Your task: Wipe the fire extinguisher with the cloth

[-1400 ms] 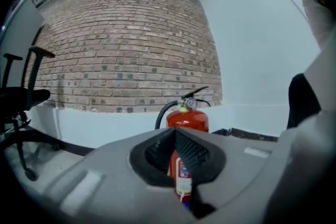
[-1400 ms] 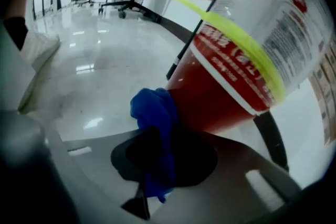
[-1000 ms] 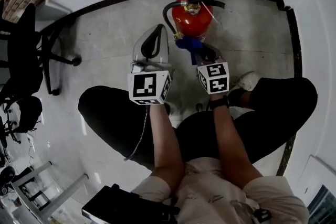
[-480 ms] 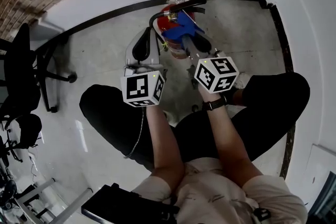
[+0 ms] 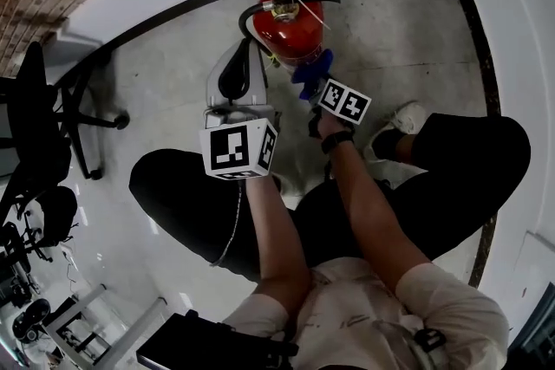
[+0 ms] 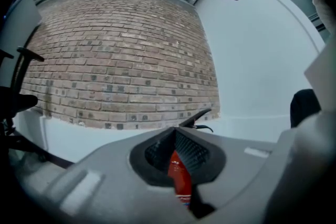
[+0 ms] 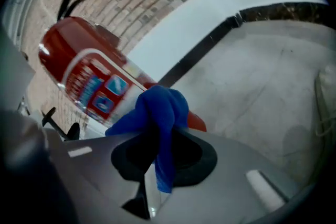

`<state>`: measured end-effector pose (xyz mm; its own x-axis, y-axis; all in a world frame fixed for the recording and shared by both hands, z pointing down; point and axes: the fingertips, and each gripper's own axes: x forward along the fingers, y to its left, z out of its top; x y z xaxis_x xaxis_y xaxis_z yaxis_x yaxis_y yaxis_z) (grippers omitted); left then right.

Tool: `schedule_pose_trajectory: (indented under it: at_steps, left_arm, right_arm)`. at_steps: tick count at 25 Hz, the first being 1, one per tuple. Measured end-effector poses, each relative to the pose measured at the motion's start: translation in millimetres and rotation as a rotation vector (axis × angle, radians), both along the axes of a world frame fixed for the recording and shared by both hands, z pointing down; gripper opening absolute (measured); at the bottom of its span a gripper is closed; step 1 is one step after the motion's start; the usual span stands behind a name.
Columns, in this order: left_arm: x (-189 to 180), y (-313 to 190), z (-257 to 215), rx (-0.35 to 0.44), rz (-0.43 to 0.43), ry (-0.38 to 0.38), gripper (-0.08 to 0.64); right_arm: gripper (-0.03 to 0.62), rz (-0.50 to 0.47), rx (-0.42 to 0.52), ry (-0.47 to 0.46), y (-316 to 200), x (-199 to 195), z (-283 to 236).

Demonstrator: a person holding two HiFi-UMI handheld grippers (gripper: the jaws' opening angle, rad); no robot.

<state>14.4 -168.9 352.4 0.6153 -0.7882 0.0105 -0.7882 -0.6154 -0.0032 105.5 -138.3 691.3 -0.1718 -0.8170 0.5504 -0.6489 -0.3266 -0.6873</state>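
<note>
A red fire extinguisher (image 5: 293,29) with a black hose and lever stands on the floor by the wall. My right gripper (image 5: 314,75) is shut on a blue cloth (image 5: 312,65), which presses against the near lower side of the cylinder. In the right gripper view the bunched cloth (image 7: 160,110) sticks out of the right gripper (image 7: 157,131) against the labelled red extinguisher (image 7: 86,73). My left gripper (image 5: 250,49) hangs shut just left of the extinguisher, holding nothing. In the left gripper view, the extinguisher (image 6: 180,178) shows through the left gripper (image 6: 175,130).
A black baseboard (image 5: 173,11) runs along the white wall, with brick above. An office chair (image 5: 48,113) stands at the left. The person's legs in black trousers (image 5: 186,195) and a shoe (image 5: 406,119) lie close behind both grippers.
The right gripper carried the cloth up over the extinguisher's body half a second ago and has come back down to its near lower side. The left gripper stayed shut beside it.
</note>
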Motion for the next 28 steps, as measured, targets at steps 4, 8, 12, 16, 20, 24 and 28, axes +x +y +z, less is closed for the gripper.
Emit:
schedule_pose_trajectory:
  at_steps: [4, 8, 12, 16, 20, 24, 28]
  left_arm:
    - [-5.5, -1.3, 17.2, -0.036, -0.020, -0.025, 0.000]
    - [-12.0, -6.6, 25.9, -0.076, -0.043, -0.061, 0.000]
    - [-19.1, -13.7, 25.4, -0.077, -0.063, -0.077, 0.000]
    - [-18.3, -20.5, 3.3, -0.038, -0.055, -0.071, 0.000]
    - [-7.9, -23.4, -29.7, 0.023, -0.036, -0.007, 0.000]
    - [13.0, -18.8, -44.0, 0.052, 0.016, 0.022, 0.000]
    - [21.2, -15.0, -57.2, 0.071, 0.018, 0.038, 0.000]
  right_arm:
    - [0.063, -0.041, -0.141, 0.025, 3.9, 6.2, 83.3]
    - [0.063, -0.123, -0.210, 0.035, -0.9, 15.7, 135.2]
    - [0.064, -0.178, -0.250, 0.002, -5.9, 20.7, 137.0]
    - [0.066, -0.096, -0.125, -0.130, -10.7, 37.7, 63.9]
    - [0.069, 0.021, 0.187, -0.108, -26.5, 78.8, -70.3]
    - [0.069, -0.061, 0.483, -0.140, -43.2, 85.4, -201.9]
    - [0.067, -0.257, 0.580, -0.284, -32.8, 68.3, -272.1]
